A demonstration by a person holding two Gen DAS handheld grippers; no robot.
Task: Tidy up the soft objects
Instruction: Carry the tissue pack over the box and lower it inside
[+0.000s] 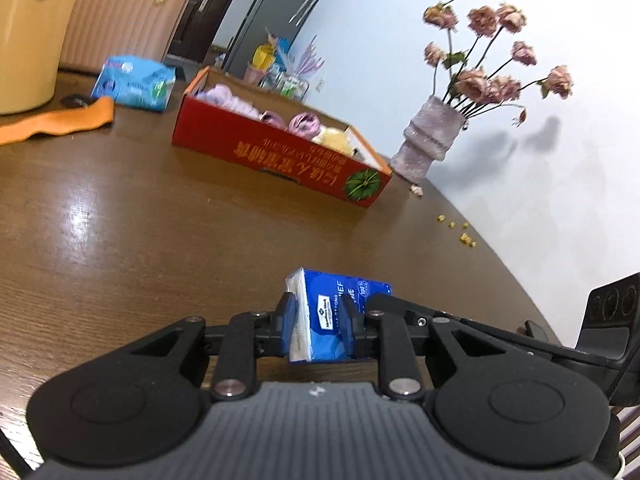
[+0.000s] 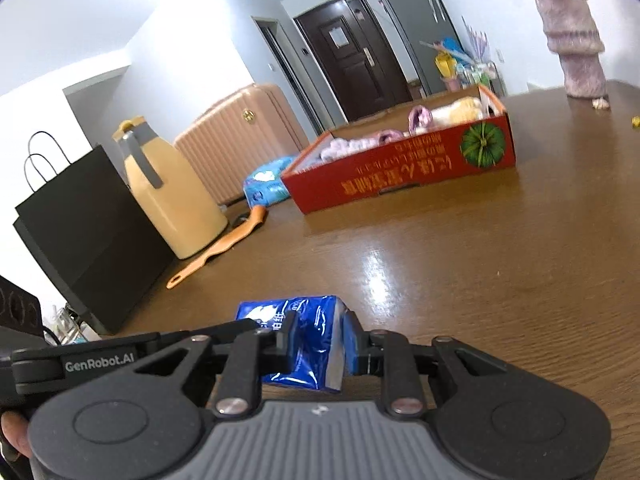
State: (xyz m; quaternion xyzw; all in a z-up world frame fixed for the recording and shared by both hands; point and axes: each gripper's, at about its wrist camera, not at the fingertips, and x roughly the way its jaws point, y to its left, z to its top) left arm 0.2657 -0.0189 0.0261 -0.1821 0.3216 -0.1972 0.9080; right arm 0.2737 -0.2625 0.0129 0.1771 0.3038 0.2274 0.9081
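Both my left gripper (image 1: 320, 320) and right gripper (image 2: 320, 350) pinch one blue tissue pack (image 1: 328, 316), jaws narrow, well short of the red box (image 1: 280, 152).

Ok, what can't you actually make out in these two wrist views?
- Blue tissue pack: left wrist view, the left claw covers both its sides; its print is partly covered.
- The same pack: right wrist view, the right claw hides its near end.
- Red box: its front wall hides the bottom and most of the soft items.
- Flowers: right wrist view, cut off by the top edge above the vase.
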